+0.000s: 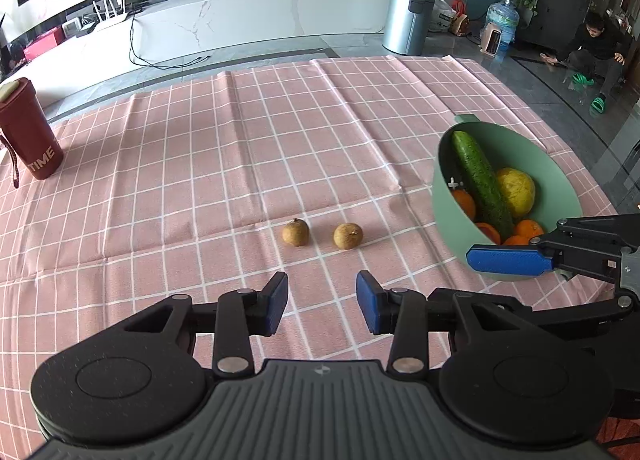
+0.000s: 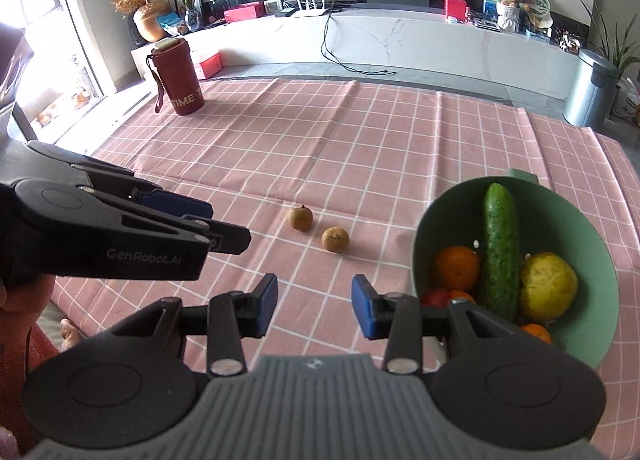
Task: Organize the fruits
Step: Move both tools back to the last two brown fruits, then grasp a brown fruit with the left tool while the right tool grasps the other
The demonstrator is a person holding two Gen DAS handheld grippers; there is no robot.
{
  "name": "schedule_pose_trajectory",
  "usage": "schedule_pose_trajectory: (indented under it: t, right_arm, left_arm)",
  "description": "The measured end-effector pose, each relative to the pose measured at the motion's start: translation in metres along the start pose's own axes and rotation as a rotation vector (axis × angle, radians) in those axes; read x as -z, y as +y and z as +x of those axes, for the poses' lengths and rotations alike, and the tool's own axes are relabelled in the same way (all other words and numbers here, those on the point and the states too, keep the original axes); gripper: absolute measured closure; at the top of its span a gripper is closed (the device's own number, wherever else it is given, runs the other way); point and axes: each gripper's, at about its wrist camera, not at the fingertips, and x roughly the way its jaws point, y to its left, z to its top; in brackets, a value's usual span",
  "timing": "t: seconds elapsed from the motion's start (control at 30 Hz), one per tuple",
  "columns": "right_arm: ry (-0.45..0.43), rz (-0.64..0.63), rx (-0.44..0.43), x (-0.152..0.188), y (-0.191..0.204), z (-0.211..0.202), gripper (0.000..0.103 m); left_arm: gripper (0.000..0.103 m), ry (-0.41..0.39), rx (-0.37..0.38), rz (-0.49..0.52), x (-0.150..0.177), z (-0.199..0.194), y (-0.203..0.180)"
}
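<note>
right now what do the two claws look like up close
Both match: the left claw and right claw have black linkage arms with silver pivot pins, blue ribbed pads on the fingertips, and a grey ridged body between two round black discs. The left one's side reads "GenRobot.AI" in pale lettering.

Each gripper, the left gripper [image 1: 322, 302] and the right gripper [image 2: 314, 306], had black linkage arms with silver pivot pins, blue ribbed pads [image 1: 370, 306], and a grey ridged body. "GenRobot.AI" was printed in pale letters on the left one's side.

Red tumbler [image 1: 30, 132] on pink checked tablecloth [image 1: 224, 148]; steel bin [image 1: 406, 20] beyond.
</note>
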Motion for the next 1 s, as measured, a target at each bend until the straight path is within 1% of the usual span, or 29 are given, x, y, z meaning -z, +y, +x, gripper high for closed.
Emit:
schedule_pose_trajectory:
  t: [0.17,0.23,0.37,0.43,0.53,0.63,0.73,0.83,1.0]
  right_arm:
    - [0.008,-0.071,0.011,-0.002,0.013,0.024,0.068]
    - [0.023,-0.105,0.018,-0.003,0.016,0.036,0.074]
    - [0.037,-0.137,0.024,-0.006,0.017,0.058,0.074]
    - [0.041,-0.16,0.037,-0.007,0.018,0.071,0.075]
    - [0.035,-0.207,0.063,-0.008,0.02,0.085,0.075]
    - [0.027,-0.244,0.094,-0.009,0.02,0.099,0.075]
    - [0.02,-0.251,0.113,-0.01,0.016,0.109,0.075]
    - [0.007,-0.258,0.128,-0.011,0.014,0.116,0.075]
    - [0.01,-0.253,0.121,-0.011,0.011,0.125,0.075]
  left_arm:
    - [0.056,-0.005,0.024,0.039,0.009,0.016,0.016]
    - [0.056,-0.007,0.031,0.07,0.012,0.023,0.019]
    - [0.057,-0.027,0.03,0.12,0.018,0.039,0.022]
    - [0.058,-0.045,0.01,0.126,0.02,0.048,0.024]
    - [0.058,-0.075,0.006,0.119,0.02,0.058,0.029]
    - [0.058,-0.105,0.032,0.094,0.015,0.068,0.035]
    - [0.058,-0.122,0.066,0.066,0.01,0.076,0.039]
    - [0.058,-0.123,0.091,0.05,0.006,0.086,0.04]
    - [0.058,-0.106,0.119,0.026,0.001,0.1,0.042]
